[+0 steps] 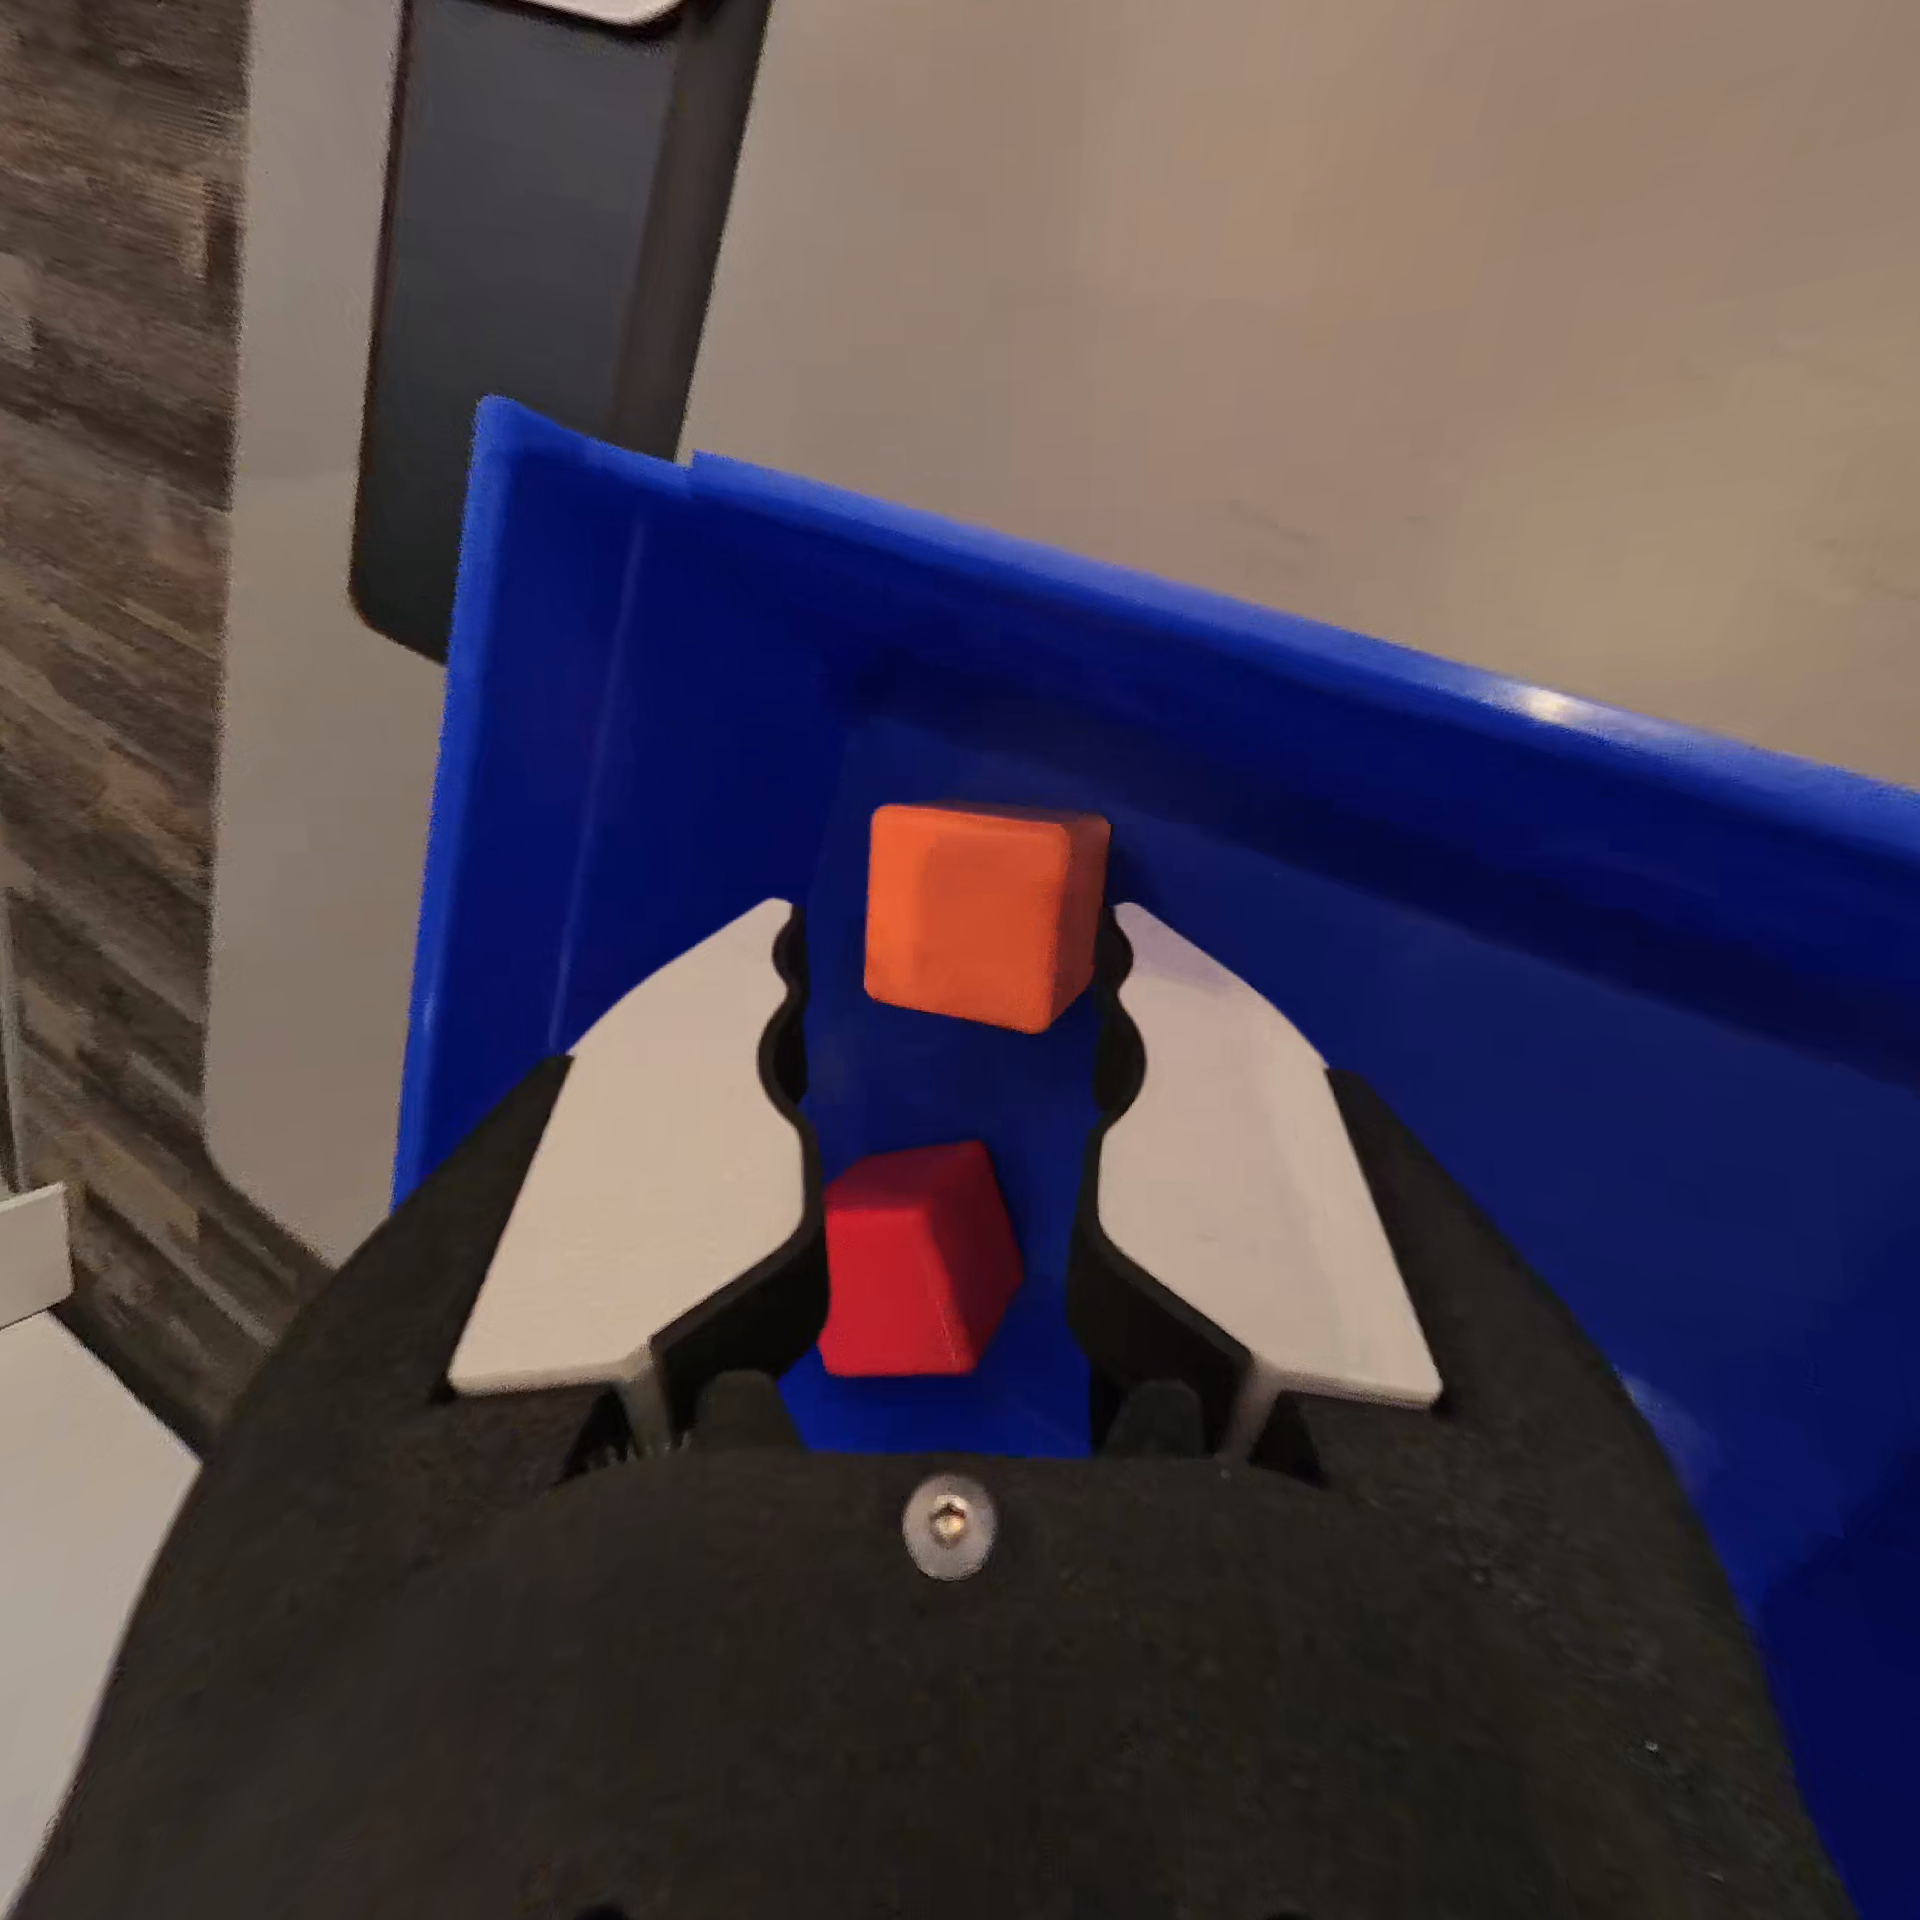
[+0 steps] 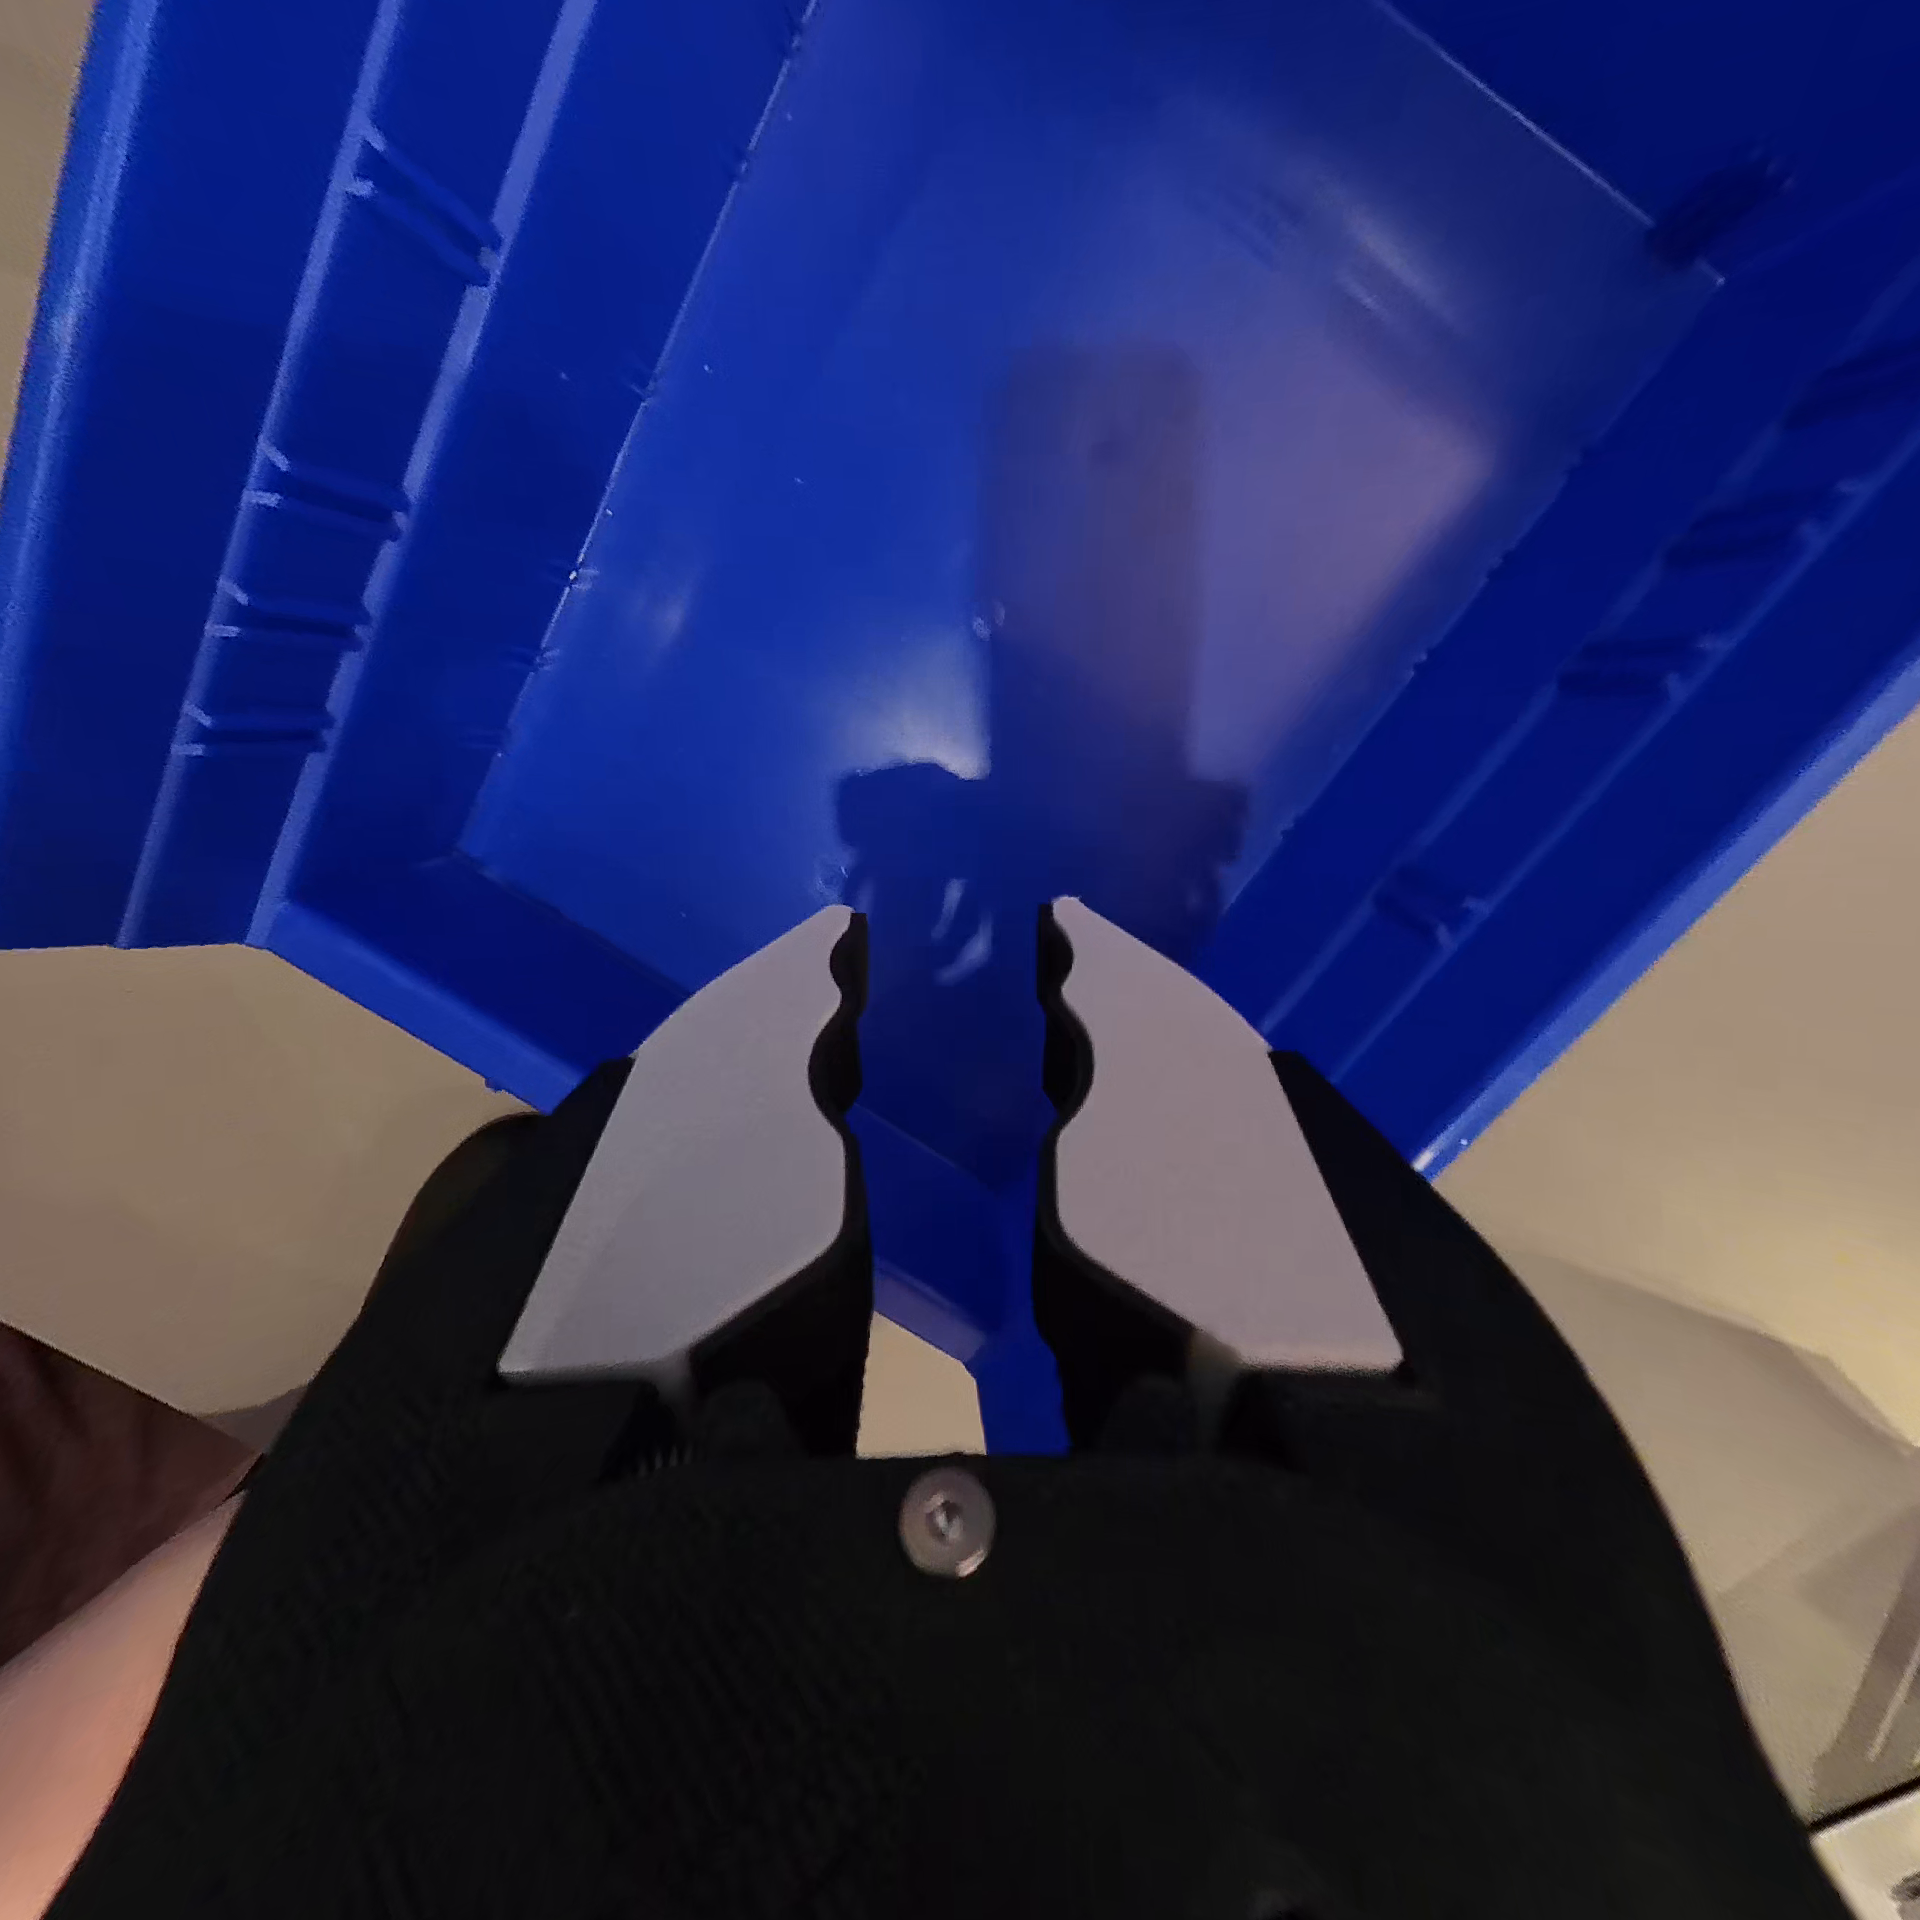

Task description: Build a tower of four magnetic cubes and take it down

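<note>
Here, matte orange cube [image 1: 971,920], glossy bin [image 1: 1455,935].

— What sits on the pale tabletop [image 1: 1351,312]?

— A blue plastic bin [image 1: 1455,935], open at the top, with glossy walls. In the right wrist view the same bin [image 2: 831,520] fills most of the frame, its rim lined with small ribs and its smooth floor catching a dim reflection.

— Anything behind it?

— A dark flat panel [image 1: 540,291] with rounded corners rises just past the bin's far left corner. Left of the table runs a grey-brown wood-grain floor [image 1: 104,623].

— And at the edges?

— A white ledge [image 1: 31,1268] low on the left; what it is I cannot tell.
</note>
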Demonstrator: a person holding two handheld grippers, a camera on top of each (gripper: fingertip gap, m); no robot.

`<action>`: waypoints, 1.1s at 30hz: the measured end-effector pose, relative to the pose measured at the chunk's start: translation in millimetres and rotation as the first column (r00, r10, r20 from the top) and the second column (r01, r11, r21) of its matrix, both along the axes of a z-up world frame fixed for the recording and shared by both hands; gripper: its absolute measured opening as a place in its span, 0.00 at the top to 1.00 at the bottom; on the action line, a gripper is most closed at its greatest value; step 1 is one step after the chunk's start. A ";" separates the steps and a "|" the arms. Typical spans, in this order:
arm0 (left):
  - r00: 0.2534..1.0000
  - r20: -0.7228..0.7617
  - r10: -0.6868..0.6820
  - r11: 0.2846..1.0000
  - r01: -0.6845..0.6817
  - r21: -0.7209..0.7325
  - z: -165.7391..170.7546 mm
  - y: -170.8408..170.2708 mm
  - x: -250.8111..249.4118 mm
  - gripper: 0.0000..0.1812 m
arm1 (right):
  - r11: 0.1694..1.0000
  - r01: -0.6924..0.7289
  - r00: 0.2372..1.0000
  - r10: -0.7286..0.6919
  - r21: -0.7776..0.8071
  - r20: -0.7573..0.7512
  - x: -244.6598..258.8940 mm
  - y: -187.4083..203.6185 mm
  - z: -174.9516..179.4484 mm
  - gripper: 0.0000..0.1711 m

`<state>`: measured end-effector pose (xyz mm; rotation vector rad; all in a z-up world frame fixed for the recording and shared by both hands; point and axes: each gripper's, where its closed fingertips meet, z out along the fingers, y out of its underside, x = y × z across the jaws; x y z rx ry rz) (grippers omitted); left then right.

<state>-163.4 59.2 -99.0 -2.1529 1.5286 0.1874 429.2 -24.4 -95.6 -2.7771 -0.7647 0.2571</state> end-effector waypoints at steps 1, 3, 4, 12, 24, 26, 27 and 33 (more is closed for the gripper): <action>1.000 -0.003 -0.006 0.999 0.006 -0.032 -6.1 0.4 -0.4 0.70 | 1.000 0.003 1.000 -0.003 -0.001 0.002 1.3 -0.9 -0.5 0.80; 0.999 -0.037 -0.011 0.997 0.009 -0.071 -17.0 2.8 -4.6 0.70 | 1.000 0.011 1.000 -0.010 -0.004 0.008 3.3 -2.4 -1.3 0.80; 0.999 -0.050 -0.012 0.997 0.008 -0.080 -21.3 4.5 -6.1 0.70 | 1.000 0.013 1.000 -0.013 -0.005 0.009 4.0 -3.0 -1.5 0.80; 0.999 -0.037 -0.020 0.993 0.015 -0.116 -33.1 6.7 -2.7 0.73 | 1.000 0.020 0.999 -0.020 0.002 0.034 7.6 -2.4 1.7 0.80; 0.999 -0.050 0.018 0.991 -0.025 -0.131 -33.6 8.4 -3.8 0.73 | 0.998 -0.037 0.997 0.033 0.055 0.074 2.3 -0.3 9.0 0.80; 0.998 -0.050 0.027 0.990 -0.034 -0.139 -34.8 9.3 -3.7 0.73 | 0.993 -0.069 0.994 0.061 0.099 0.087 -1.0 2.5 13.9 0.81; 0.998 -0.056 0.036 0.988 -0.044 -0.148 -36.5 9.4 -4.6 0.72 | 0.988 -0.090 0.993 0.079 0.125 0.092 -3.8 4.0 17.3 0.82; 0.993 -0.117 0.029 0.985 -0.048 -0.165 -43.2 7.4 -6.0 0.71 | 0.914 -0.253 0.967 0.226 0.316 0.119 -35.7 12.4 48.7 0.83</action>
